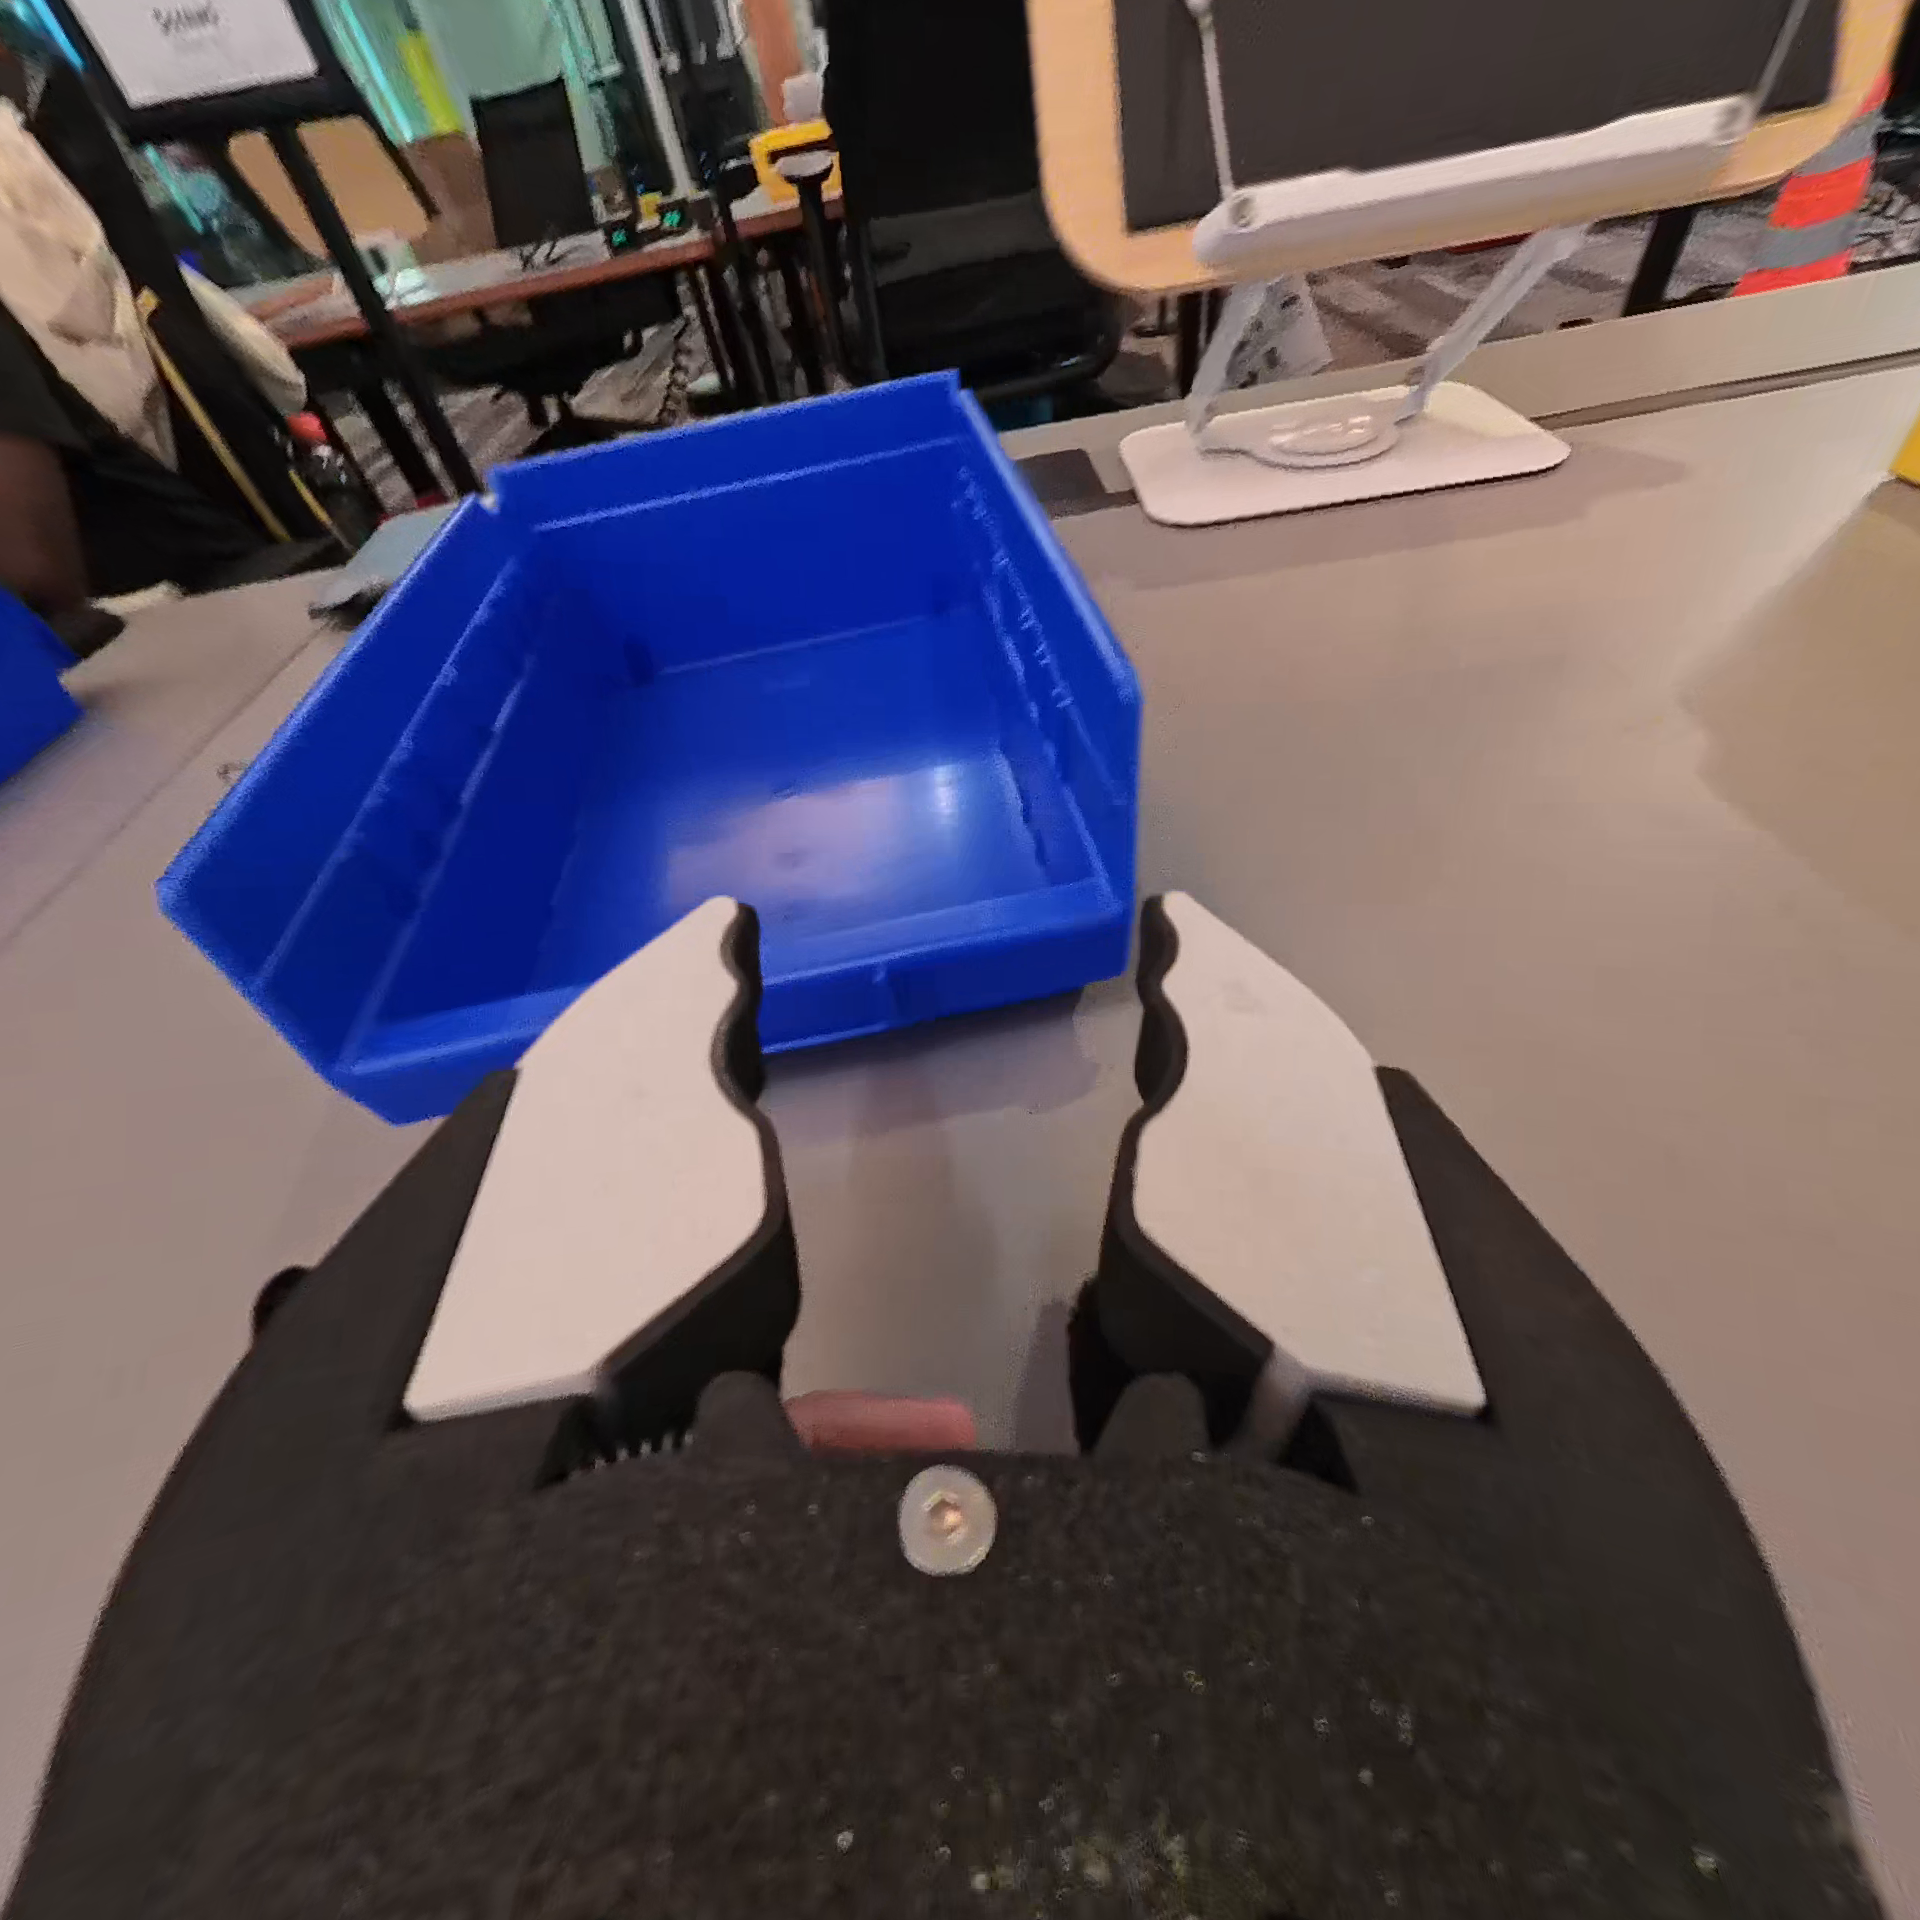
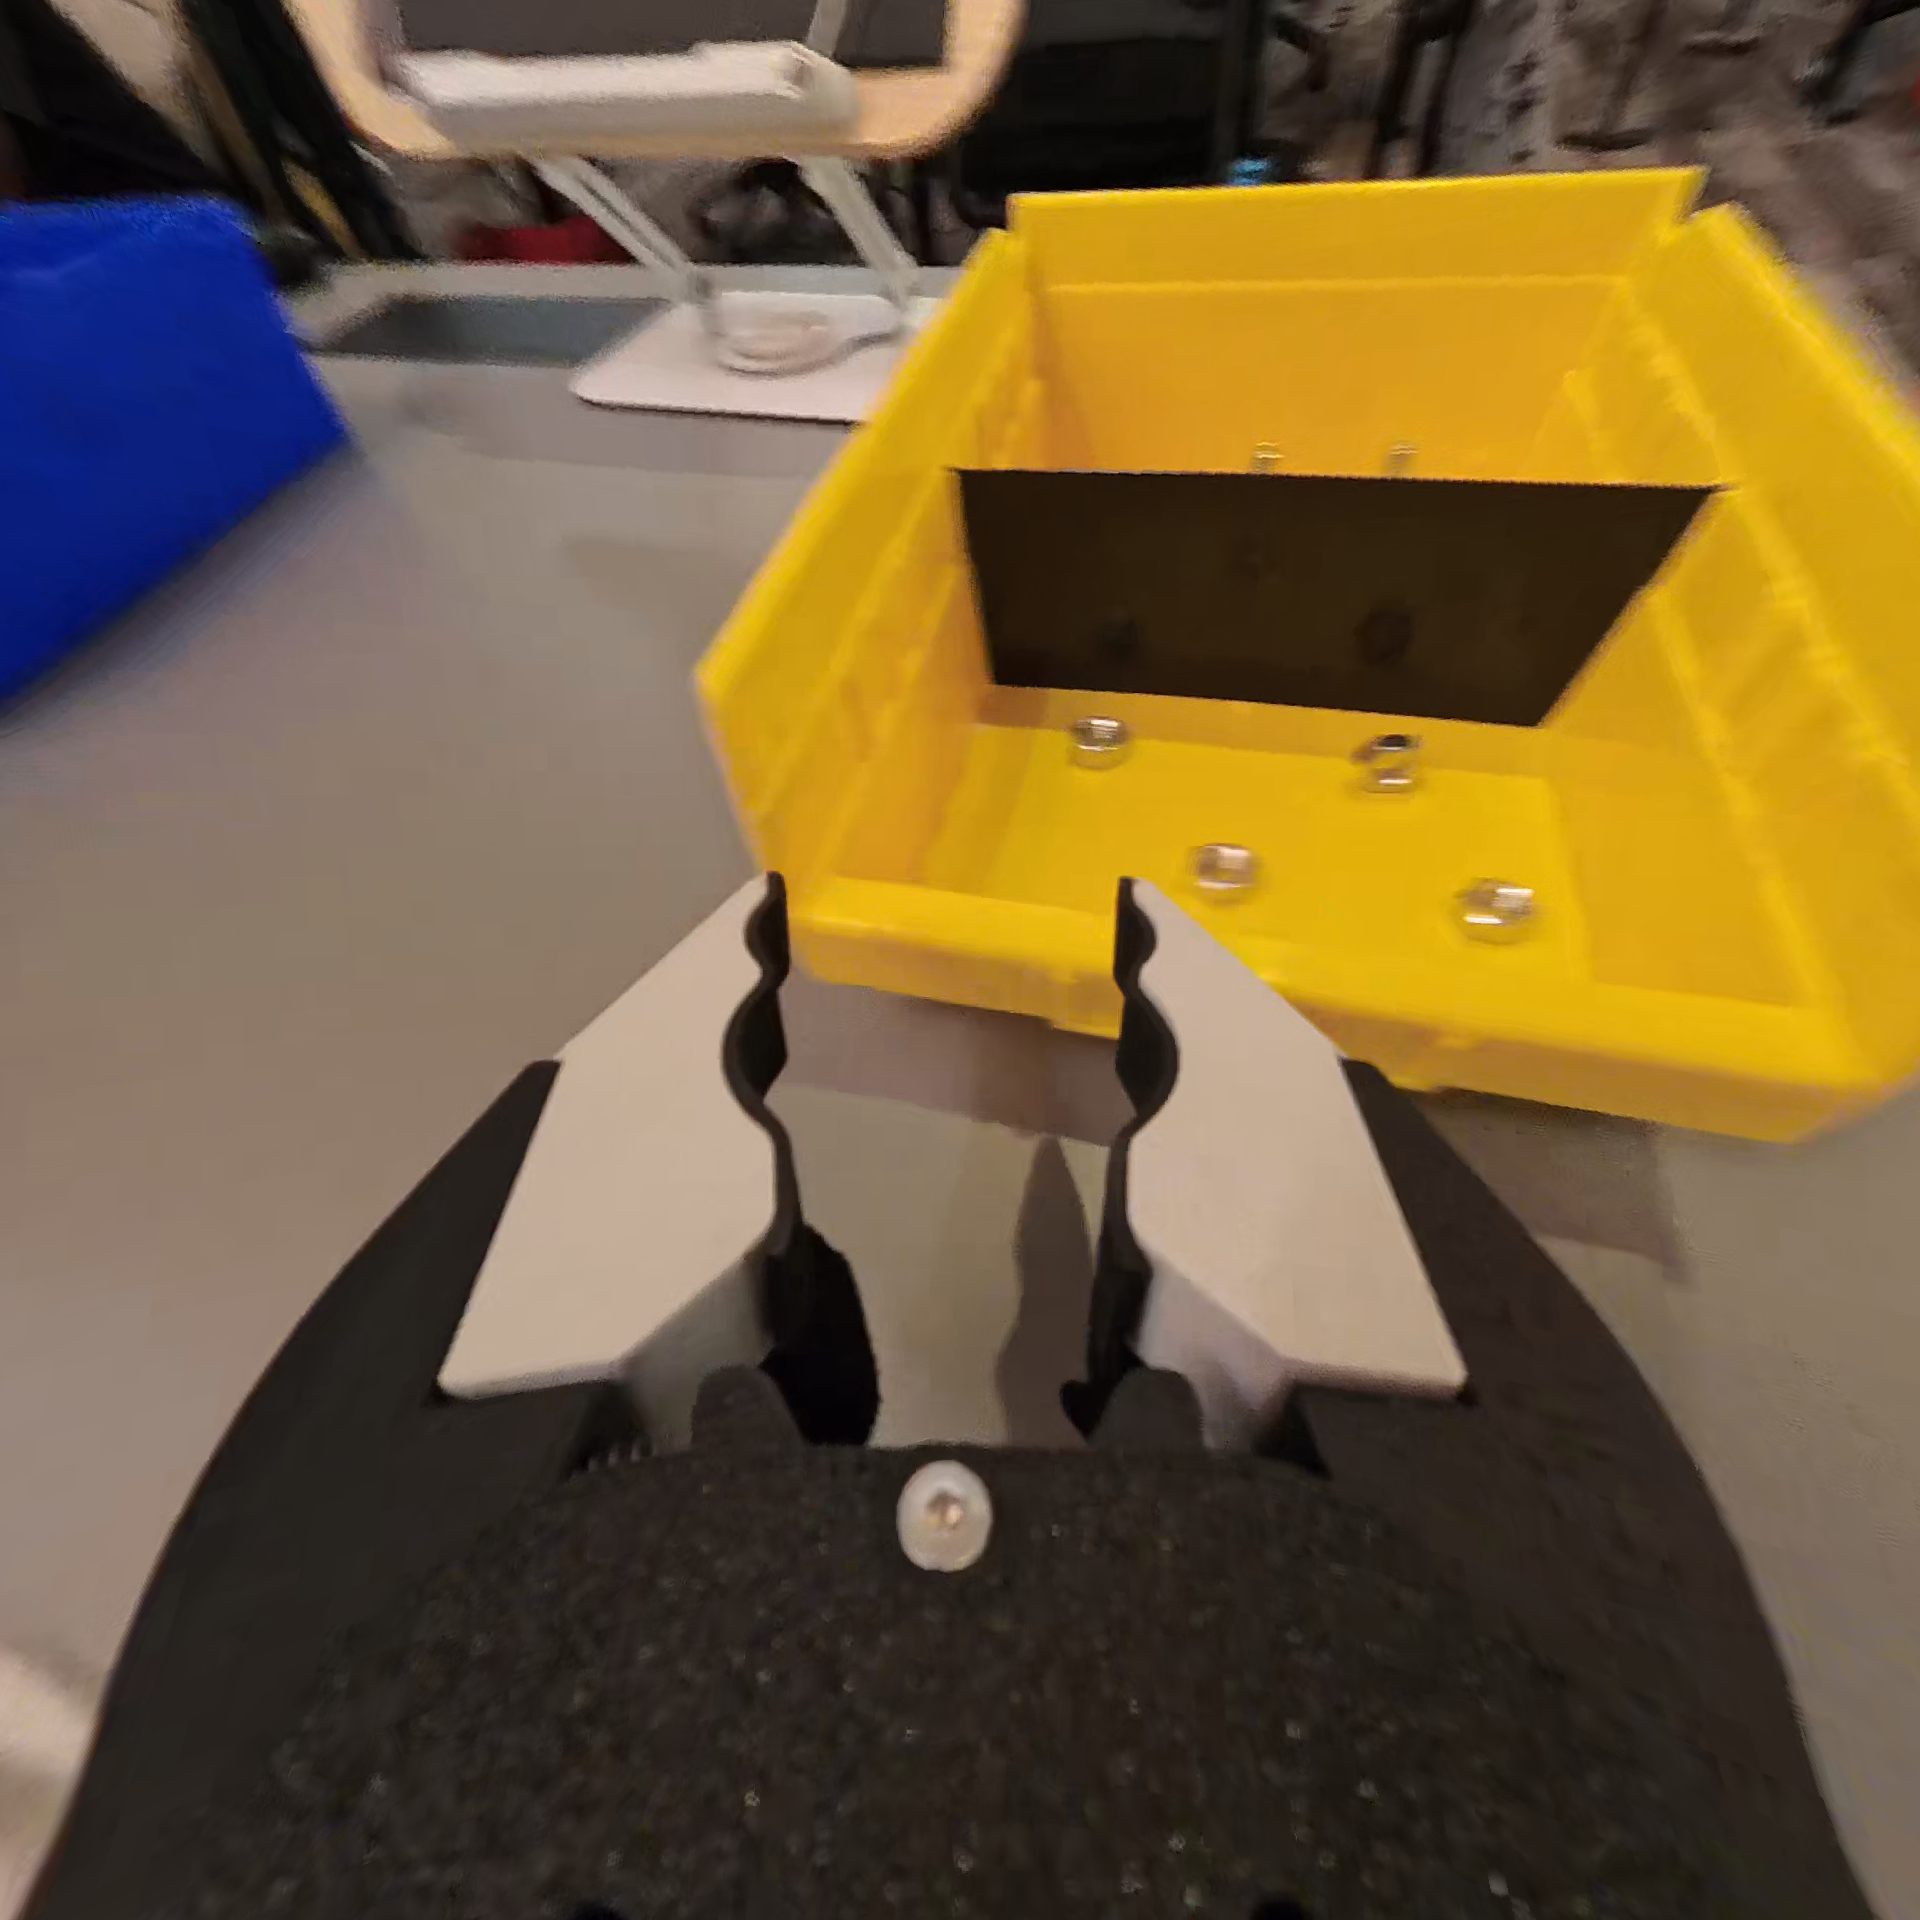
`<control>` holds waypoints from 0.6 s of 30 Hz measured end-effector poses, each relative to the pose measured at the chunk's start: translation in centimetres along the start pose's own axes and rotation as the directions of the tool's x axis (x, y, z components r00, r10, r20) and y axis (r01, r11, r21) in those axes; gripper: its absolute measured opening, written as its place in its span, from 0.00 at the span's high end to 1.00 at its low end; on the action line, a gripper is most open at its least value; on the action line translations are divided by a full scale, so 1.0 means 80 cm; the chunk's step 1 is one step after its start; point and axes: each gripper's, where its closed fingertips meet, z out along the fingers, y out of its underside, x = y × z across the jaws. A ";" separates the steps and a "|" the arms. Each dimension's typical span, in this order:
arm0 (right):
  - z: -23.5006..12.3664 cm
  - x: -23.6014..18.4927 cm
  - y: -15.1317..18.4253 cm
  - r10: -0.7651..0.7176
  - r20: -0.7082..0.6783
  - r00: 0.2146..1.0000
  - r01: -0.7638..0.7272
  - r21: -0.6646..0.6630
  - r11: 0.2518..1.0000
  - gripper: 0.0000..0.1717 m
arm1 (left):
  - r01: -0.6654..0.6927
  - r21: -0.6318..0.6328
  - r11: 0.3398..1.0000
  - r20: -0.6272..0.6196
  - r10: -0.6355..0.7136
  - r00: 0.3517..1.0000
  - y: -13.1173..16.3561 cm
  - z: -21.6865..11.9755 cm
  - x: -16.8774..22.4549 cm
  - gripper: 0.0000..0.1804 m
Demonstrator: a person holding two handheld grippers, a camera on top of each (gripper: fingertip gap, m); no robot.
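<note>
My left gripper [image 1: 948, 935] is open and holds nothing; it hovers over the grey table just in front of the low front wall of an empty blue bin [image 1: 436, 790]. My right gripper [image 2: 948, 914] is open and holds nothing; it hovers just before the front left corner of a yellow bin [image 2: 1299, 966]. Several silver nuts [image 2: 1226, 868] lie on the yellow bin's floor in front of a black divider [image 2: 1320, 592]. The tops of two bolts [image 2: 1397, 457] show behind the divider.
A white stand [image 1: 1340, 457] bearing a wood-framed dark panel [image 1: 1455, 94] stands at the table's far edge, also in the right wrist view [image 2: 727, 384]. The blue bin [image 2: 135, 416] shows at the left. A second blue object [image 1: 31, 696] sits far left. Desks and chairs lie beyond. The left gripper's tips are roughly 50 cm from the right gripper's.
</note>
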 end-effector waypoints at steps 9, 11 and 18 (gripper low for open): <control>0.060 -0.063 -0.004 -0.179 -0.172 0.969 0.178 -0.021 0.984 0.61 | -0.107 0.050 0.993 -0.176 0.114 0.978 -0.016 0.001 0.082 0.65; 0.074 -0.071 -0.008 -0.178 -0.194 0.965 0.176 -0.028 0.984 0.60 | -0.124 0.058 0.991 -0.212 0.133 0.968 -0.016 0.000 0.098 0.64; 0.098 -0.120 -0.025 -0.197 -0.063 0.978 0.196 -0.011 0.980 0.61 | -0.058 -0.038 0.998 -0.418 0.037 0.908 0.000 -0.006 0.162 0.63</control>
